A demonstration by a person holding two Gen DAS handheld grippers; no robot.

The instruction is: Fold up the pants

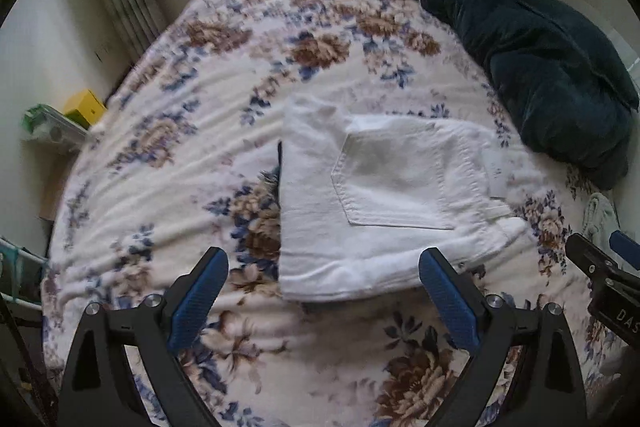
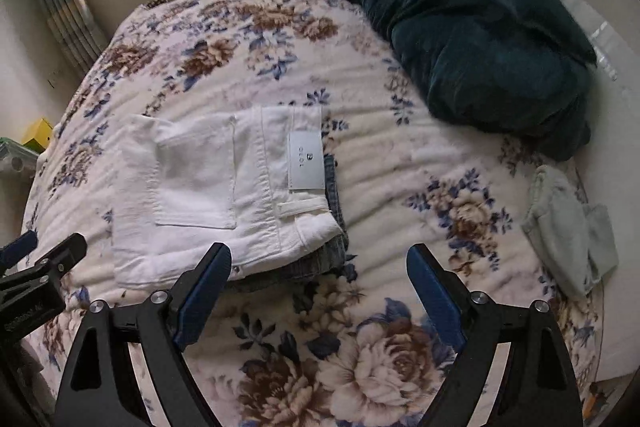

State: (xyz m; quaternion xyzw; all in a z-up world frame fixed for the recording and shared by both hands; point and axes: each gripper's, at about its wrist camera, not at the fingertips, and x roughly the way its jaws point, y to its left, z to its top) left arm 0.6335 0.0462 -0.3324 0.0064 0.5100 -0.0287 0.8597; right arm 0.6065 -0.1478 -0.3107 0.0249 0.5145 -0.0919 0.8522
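White pants (image 1: pixel 380 195) lie folded into a compact rectangle on the floral blanket, back pocket up; they also show in the right wrist view (image 2: pixel 208 195), with a grey waistband label (image 2: pixel 306 161). A blue denim garment (image 2: pixel 336 227) peeks out beneath them. My left gripper (image 1: pixel 322 263) is open and empty, hovering just before the near edge of the pants. My right gripper (image 2: pixel 318 263) is open and empty, near the waistband corner. The right gripper also shows at the right edge of the left wrist view (image 1: pixel 608 267); the left one shows at the left edge of the right wrist view (image 2: pixel 36 267).
The bed's floral blanket (image 2: pixel 400 107) fills both views. A dark teal bundle (image 2: pixel 488 55) lies at the far right. A grey folded cloth (image 2: pixel 568 231) lies near the right edge. A yellow box (image 1: pixel 85 107) and shelf stand left of the bed.
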